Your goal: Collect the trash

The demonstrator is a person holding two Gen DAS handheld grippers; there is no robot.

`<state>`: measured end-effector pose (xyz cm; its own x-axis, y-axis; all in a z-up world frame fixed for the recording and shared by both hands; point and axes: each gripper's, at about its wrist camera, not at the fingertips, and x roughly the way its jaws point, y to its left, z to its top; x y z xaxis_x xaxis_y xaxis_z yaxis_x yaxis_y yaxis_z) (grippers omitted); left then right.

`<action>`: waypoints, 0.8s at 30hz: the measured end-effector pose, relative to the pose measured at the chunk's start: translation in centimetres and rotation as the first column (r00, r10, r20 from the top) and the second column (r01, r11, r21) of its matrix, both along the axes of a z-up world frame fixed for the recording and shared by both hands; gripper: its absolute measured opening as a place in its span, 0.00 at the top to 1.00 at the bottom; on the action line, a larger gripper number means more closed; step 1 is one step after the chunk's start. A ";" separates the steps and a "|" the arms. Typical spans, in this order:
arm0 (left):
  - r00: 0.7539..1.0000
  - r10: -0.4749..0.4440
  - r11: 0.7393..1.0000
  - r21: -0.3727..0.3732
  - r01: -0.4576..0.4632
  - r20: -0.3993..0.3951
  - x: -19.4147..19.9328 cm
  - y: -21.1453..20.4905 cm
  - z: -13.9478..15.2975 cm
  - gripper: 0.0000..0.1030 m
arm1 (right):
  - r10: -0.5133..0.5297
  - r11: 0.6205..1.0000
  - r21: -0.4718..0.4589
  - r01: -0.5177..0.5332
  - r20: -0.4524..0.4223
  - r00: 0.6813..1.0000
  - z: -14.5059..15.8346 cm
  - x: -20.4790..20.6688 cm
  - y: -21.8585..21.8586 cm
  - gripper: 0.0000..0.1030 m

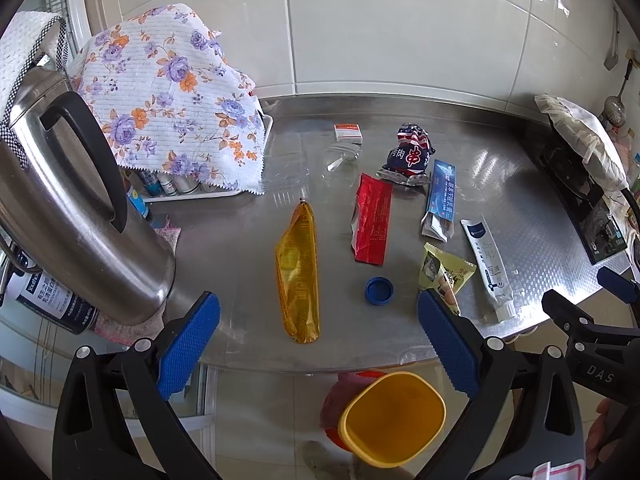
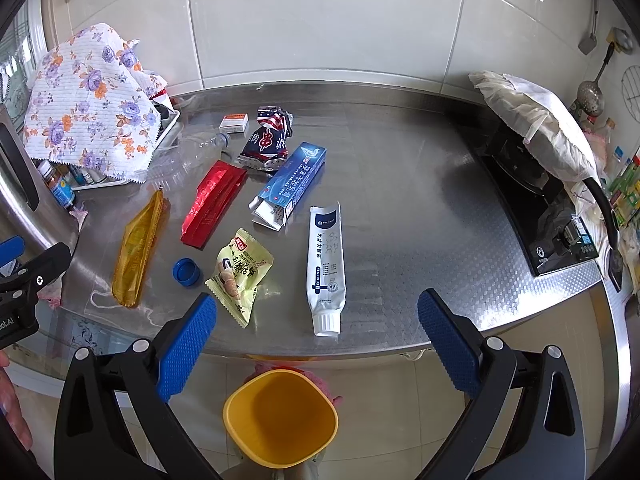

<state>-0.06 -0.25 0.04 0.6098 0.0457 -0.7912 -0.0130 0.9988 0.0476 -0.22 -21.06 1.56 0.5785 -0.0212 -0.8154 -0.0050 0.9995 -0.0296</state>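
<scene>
Trash lies on the steel counter [image 1: 500, 184]: an amber wrapper [image 1: 299, 276], a red wrapper [image 1: 372, 220], a blue cap [image 1: 379, 290], a yellow snack packet [image 1: 442, 274], a white tube [image 1: 490, 270], a blue carton [image 1: 440, 196], a dark crumpled bag [image 1: 410, 156], a clear bottle [image 1: 340, 158] and a small box [image 1: 348, 132]. A yellow bin [image 1: 394, 418] stands on the floor below the counter edge. My left gripper [image 1: 318, 338] is open and empty above the counter's front edge. My right gripper [image 2: 318, 340] is open and empty, just in front of the tube [image 2: 325, 268] and above the bin [image 2: 280, 420].
A steel kettle [image 1: 68, 208] stands at the left. A floral cloth [image 1: 168, 96] covers a rack of bottles behind it. A black stove [image 2: 540, 200] with a cloth-covered pan [image 2: 536, 120] sits at the right. Tiled wall runs behind.
</scene>
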 end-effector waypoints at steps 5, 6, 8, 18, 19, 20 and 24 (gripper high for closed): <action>1.000 0.001 1.000 -0.001 -0.001 -0.001 0.0 0.0 0.0 0.05 | -0.002 1.000 0.002 0.002 -0.001 1.000 0.0 0.0 -0.1 0.03; 1.000 0.001 1.000 -0.002 -0.001 -0.001 0.0 0.0 0.0 0.05 | -0.002 1.000 0.003 0.002 -0.002 1.000 0.0 0.0 -0.2 0.03; 1.000 0.001 1.000 -0.001 -0.001 -0.002 0.0 0.0 0.0 0.05 | -0.002 1.000 0.003 0.002 -0.001 1.000 0.0 0.0 -0.1 0.03; 1.000 0.007 1.000 -0.005 -0.007 -0.006 0.0 0.0 -0.3 0.05 | -0.002 1.000 0.004 0.002 -0.001 1.000 0.0 0.1 -0.1 0.03; 1.000 0.008 1.000 -0.006 -0.008 -0.006 0.0 0.0 -0.3 0.05 | -0.001 1.000 0.004 0.001 -0.002 1.000 0.0 0.1 -0.1 0.03; 1.000 0.009 1.000 -0.008 -0.009 -0.007 0.0 0.0 -0.3 0.05 | -0.001 1.000 0.006 0.001 -0.003 1.000 0.0 0.1 -0.1 0.03; 1.000 0.010 1.000 -0.009 -0.010 -0.010 0.1 0.0 -0.4 0.05 | -0.001 1.000 0.006 0.001 -0.003 1.000 0.0 0.1 -0.2 0.03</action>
